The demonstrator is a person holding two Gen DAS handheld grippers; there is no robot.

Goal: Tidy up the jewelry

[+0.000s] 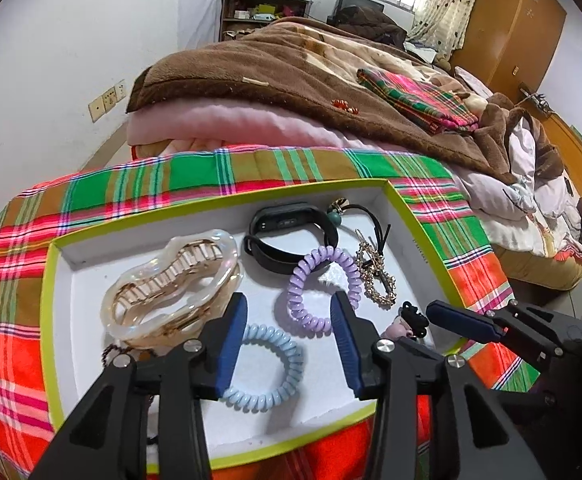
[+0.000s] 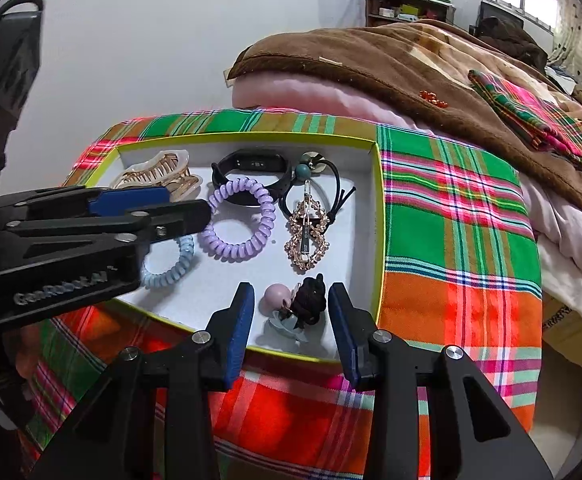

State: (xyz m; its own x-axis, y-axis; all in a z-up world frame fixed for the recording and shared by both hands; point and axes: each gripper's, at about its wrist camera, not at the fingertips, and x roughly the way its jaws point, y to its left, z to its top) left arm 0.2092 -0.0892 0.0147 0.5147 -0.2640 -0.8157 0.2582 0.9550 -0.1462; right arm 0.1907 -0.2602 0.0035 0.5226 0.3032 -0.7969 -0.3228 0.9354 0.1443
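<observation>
Behind the work place a bedroom is seen, with a brown blanket (image 1: 291,64) piled on a bed, a window and a wooden wardrobe. On a plaid cloth (image 2: 451,208) in green, red and orange a shallow white tray (image 2: 377,216) with a yellow-green rim is placed. All the jewelry is kept inside this tray. A pearly claw hair clip (image 1: 171,280) is laid at its left side, and a black wristband (image 1: 287,236) at the far wall. A purple spiral hair tie (image 1: 319,292) is seen in the middle, with one edge resting over the wristband, and a light blue spiral hair tie (image 1: 271,368) is found nearer to the front rim. A gold rhinestone hair clip (image 2: 307,232) is laid over a black elastic hair tie (image 2: 331,184) at the right. A black and pink hair ornament (image 2: 299,304) is placed near the front right corner.

The left gripper (image 1: 291,344) is held over the blue hair tie, its jaws spread apart and holding nothing. The right gripper (image 2: 291,328) is held at the front rim, its jaws also released, one at each side of the ornament; contact with it cannot be told.
</observation>
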